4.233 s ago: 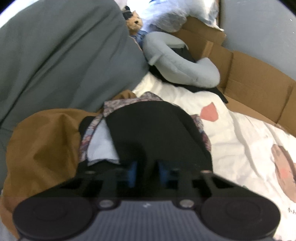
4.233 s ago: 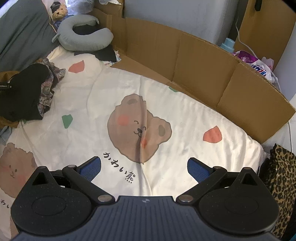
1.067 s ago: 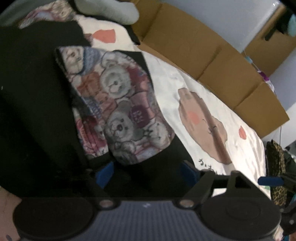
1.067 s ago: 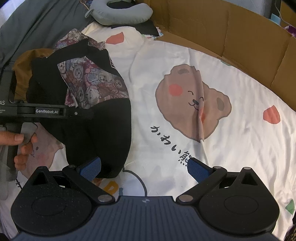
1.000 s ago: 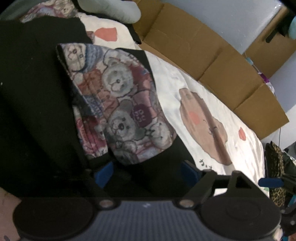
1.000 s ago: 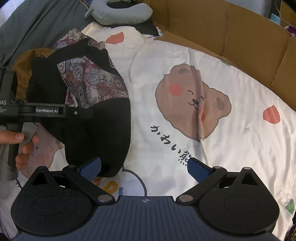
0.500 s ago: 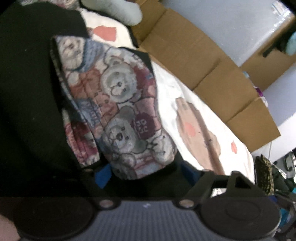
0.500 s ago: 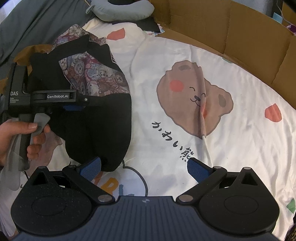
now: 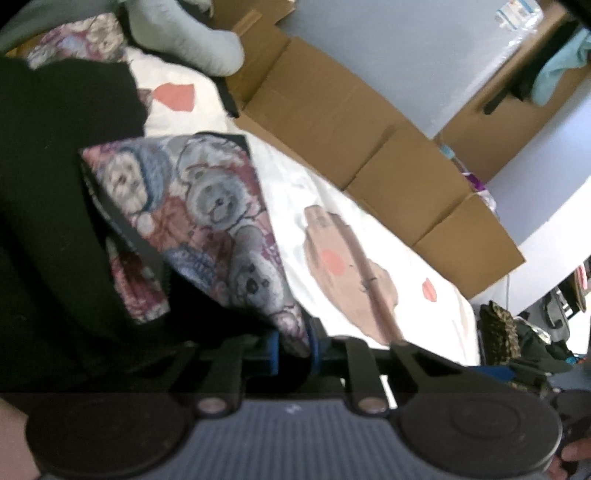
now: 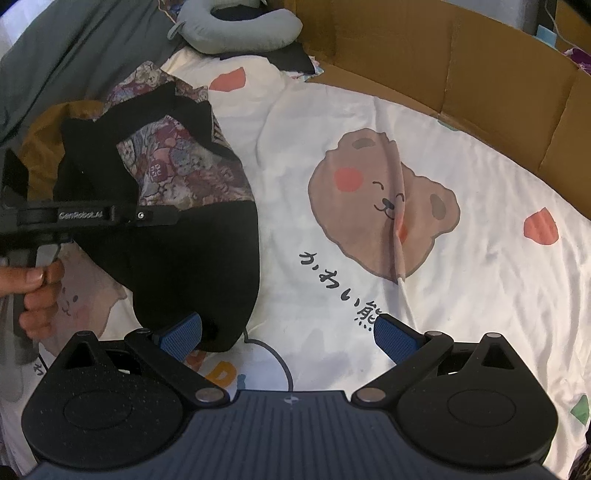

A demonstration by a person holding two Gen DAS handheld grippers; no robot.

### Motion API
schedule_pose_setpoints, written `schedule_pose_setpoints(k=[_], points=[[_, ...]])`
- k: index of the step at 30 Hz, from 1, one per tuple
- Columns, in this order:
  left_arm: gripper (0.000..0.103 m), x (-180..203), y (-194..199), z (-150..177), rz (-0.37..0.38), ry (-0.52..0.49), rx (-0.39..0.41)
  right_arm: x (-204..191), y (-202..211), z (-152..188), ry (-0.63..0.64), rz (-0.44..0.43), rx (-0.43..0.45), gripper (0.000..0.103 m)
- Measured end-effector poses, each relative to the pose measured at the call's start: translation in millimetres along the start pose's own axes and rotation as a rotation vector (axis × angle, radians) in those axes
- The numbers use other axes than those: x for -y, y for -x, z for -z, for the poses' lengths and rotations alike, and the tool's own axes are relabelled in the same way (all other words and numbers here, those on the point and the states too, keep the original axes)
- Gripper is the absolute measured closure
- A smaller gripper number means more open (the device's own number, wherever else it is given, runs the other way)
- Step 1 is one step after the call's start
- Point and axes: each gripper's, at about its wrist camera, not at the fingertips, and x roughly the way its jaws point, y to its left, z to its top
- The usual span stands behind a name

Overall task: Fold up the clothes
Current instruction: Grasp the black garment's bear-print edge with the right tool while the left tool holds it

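Note:
A black garment (image 10: 192,251) with a teddy-bear print lining (image 10: 184,173) lies bunched on the left of the bear-print bedsheet (image 10: 480,280). My left gripper (image 9: 293,349) has its jaws closing, and a fold of the bear-print fabric (image 9: 221,229) is pinched between its blue pads. A hand (image 10: 33,291) holds that gripper at the left edge of the right wrist view. My right gripper (image 10: 288,332) stands open low over the sheet. Its left fingertip (image 10: 181,330) is at the garment's black hem, and nothing is between its fingers.
A brown garment (image 10: 40,140) and a grey blanket (image 10: 74,48) lie behind the black one. A grey neck pillow (image 10: 236,29) sits at the head of the bed. Cardboard walls (image 10: 480,66) line the far side. A leopard-print cloth (image 9: 498,332) lies off the right edge.
The left gripper's jaws have come together on the bear-print fabric, and it has risen a little, lifting that fold. The right gripper has stayed where it was, open.

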Motion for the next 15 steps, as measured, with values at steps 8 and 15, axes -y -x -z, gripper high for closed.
schedule_pose_setpoints(k=[8, 15], points=[[0.088, 38.4, 11.9, 11.9, 0.053, -0.061, -0.019, 3.6, 6.9, -5.4, -0.043, -0.040, 0.021, 0.003], [0.089, 50.9, 4.2, 35.2, 0.088, -0.031, -0.094, 7.5, 7.4, -5.5, -0.098, -0.093, 0.012, 0.016]])
